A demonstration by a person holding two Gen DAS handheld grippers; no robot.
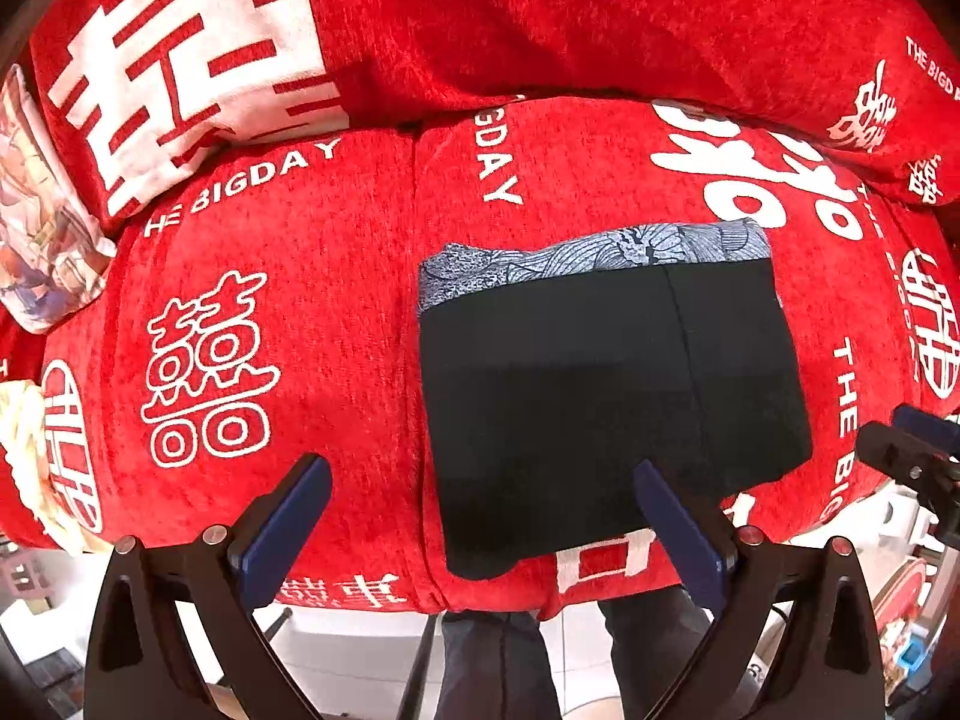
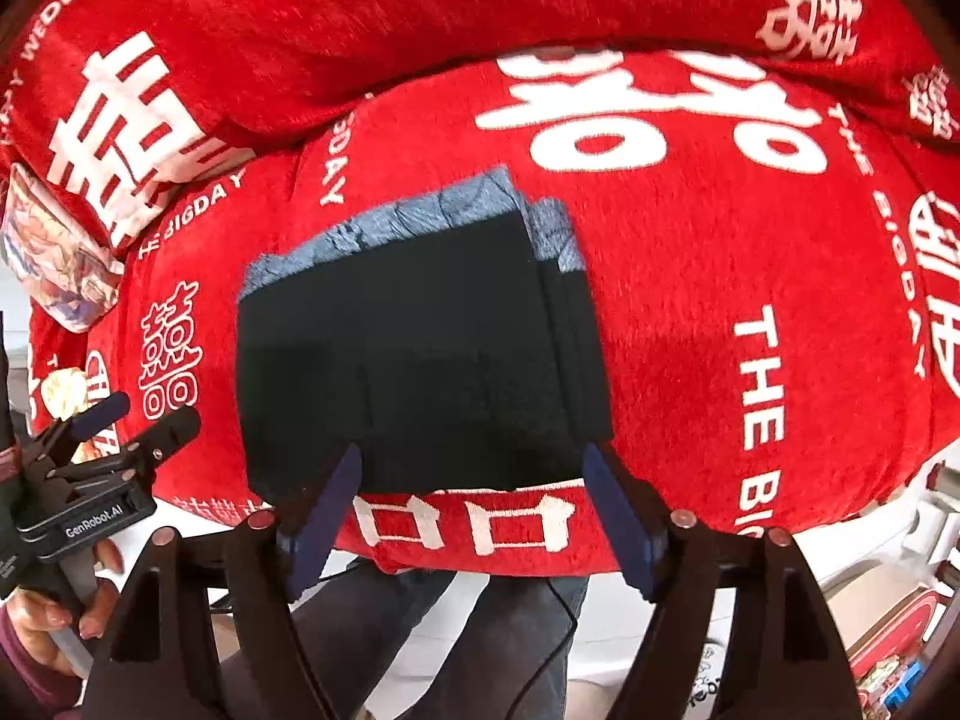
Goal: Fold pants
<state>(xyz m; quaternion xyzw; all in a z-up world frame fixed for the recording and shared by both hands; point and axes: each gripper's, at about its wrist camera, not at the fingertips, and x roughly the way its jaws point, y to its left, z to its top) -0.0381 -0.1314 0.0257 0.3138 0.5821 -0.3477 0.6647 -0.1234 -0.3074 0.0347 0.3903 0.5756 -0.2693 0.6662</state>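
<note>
One pair of black pants (image 1: 606, 396) lies folded on the red cover (image 1: 270, 312), its grey patterned waistband (image 1: 600, 258) at the far edge. Two grippers hover near it: left gripper (image 1: 480, 516) and right gripper (image 2: 474, 510), both spread wide and empty.

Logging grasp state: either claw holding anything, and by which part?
Nothing held. Left claw and right claw both open above the folded pants.
</note>
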